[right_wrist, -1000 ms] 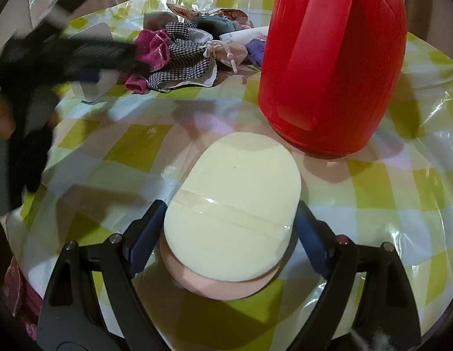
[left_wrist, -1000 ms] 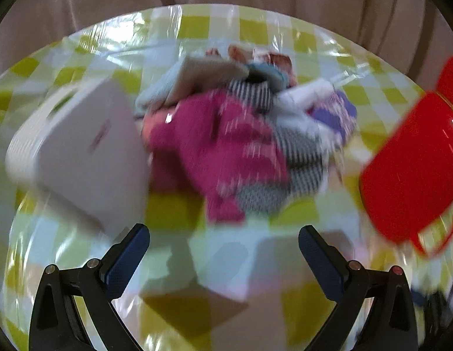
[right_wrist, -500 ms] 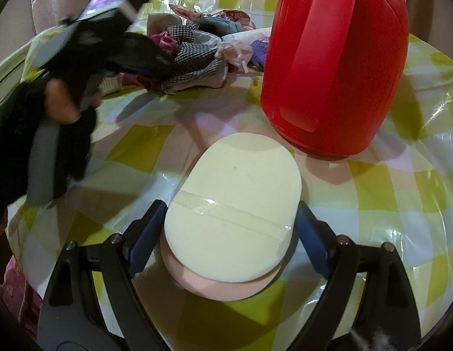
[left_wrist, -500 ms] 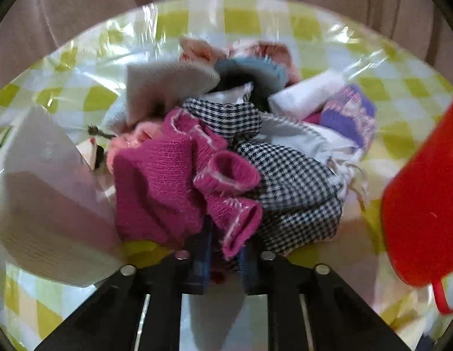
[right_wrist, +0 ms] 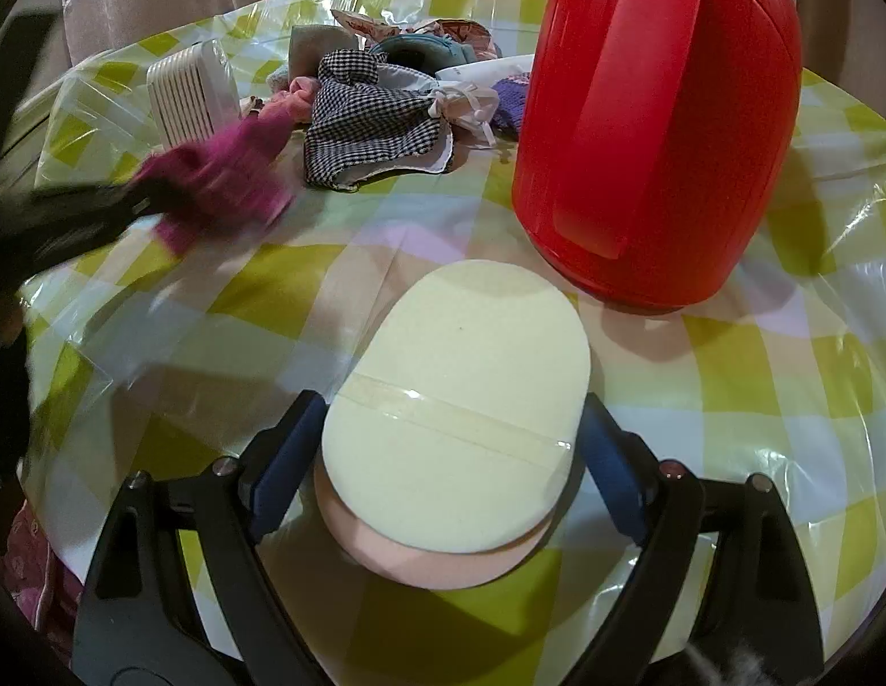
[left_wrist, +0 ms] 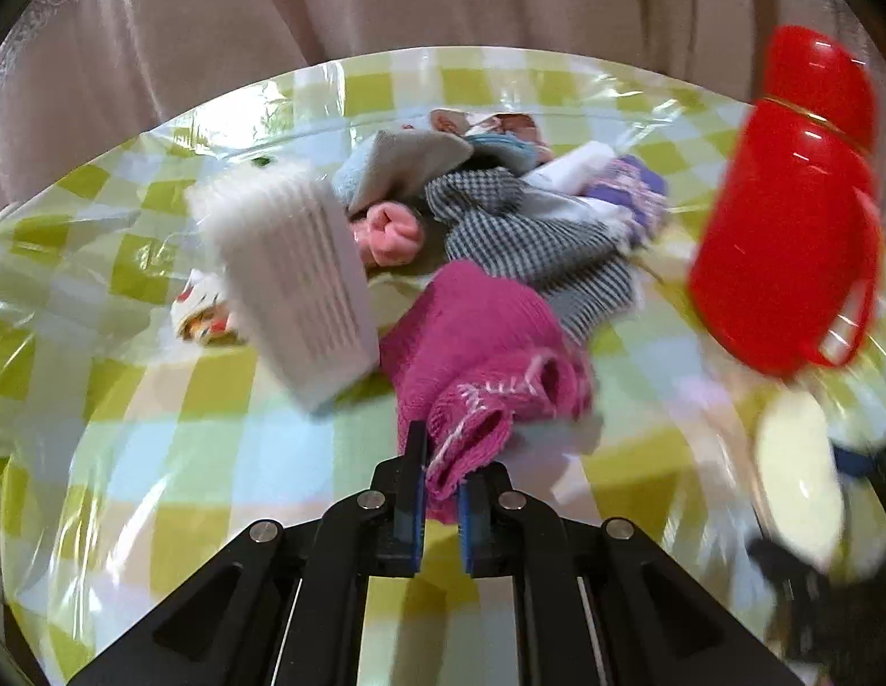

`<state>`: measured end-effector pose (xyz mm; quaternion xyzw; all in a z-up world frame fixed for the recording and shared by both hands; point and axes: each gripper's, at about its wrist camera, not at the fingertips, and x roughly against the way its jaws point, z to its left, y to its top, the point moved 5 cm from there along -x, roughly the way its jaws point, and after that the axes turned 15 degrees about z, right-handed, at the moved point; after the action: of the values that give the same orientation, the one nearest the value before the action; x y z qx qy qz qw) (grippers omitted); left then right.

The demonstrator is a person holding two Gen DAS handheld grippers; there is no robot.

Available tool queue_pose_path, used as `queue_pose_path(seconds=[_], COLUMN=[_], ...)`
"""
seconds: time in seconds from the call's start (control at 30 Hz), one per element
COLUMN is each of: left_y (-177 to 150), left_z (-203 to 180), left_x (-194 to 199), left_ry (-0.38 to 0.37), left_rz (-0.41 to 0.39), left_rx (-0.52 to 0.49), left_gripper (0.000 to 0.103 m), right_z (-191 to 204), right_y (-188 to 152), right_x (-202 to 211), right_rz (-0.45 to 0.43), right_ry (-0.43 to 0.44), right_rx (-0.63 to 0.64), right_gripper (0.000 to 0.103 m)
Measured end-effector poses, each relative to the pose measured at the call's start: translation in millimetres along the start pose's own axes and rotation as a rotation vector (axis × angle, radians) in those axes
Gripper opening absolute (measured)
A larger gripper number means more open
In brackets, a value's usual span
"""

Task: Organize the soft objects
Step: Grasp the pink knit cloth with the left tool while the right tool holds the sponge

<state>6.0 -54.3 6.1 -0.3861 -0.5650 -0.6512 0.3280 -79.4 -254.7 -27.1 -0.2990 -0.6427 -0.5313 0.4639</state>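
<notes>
The left gripper [left_wrist: 441, 500] pinches the cuff of the soft pink knitted sock [left_wrist: 477, 354], light and floppy; the cuff is a good place to hold. A second ago its fingers were wide open. The right gripper [right_wrist: 451, 457] sits open around the pale yellow foam sponge [right_wrist: 466, 400]. Farther back lies the checked cloth [right_wrist: 368, 114].

magenta knit sock [left_wrist: 477, 343] stretched from heaped soft clothes [left_wrist: 523, 217]

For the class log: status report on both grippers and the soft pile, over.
Left gripper shut on magenta knit sock, off the pile. Right gripper open around sponge pads, not squeezing. Red jug close beside.
</notes>
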Motion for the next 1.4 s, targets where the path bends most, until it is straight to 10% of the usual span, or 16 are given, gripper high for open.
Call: queue_pose_path(seconds=[0.27, 0.33, 0.43, 0.7, 0.73, 0.8, 1.4], left_y=[-58, -59, -56, -37, -35, -36, -85], left_z=[24, 26, 25, 29, 28, 27, 0], left_x=[6, 9, 12, -19, -19, -17, 24], left_ry=[-0.106, -0.125, -0.124, -0.080, -0.073, -0.041, -0.270], left_rz=[0.062, 0.060, 0.042, 0.125, 0.122, 0.110, 0.135], left_rx=[0.070, 0.059, 0.062, 0.101, 0.101, 0.097, 0.109], left_gripper=[0.021, 0.058, 0.086, 0.081, 0.046, 0.019, 0.019], right_z=[0, 0, -1, -2, -2, -1, 39], right_y=[0, 1, 0, 1, 1, 0, -19], right_x=[0, 0, 0, -1, -1, 0, 25], right_rz=[0.001, 0.000, 0.001, 0.001, 0.000, -0.002, -0.030], right_ry=[0.001, 0.001, 0.001, 0.002, 0.002, -0.001, 0.132], right_rx=[0.001, 0.001, 0.003, 0.003, 0.003, 0.003, 0.036], right_gripper=[0.090, 0.090, 0.090, 0.090, 0.090, 0.089, 0.087])
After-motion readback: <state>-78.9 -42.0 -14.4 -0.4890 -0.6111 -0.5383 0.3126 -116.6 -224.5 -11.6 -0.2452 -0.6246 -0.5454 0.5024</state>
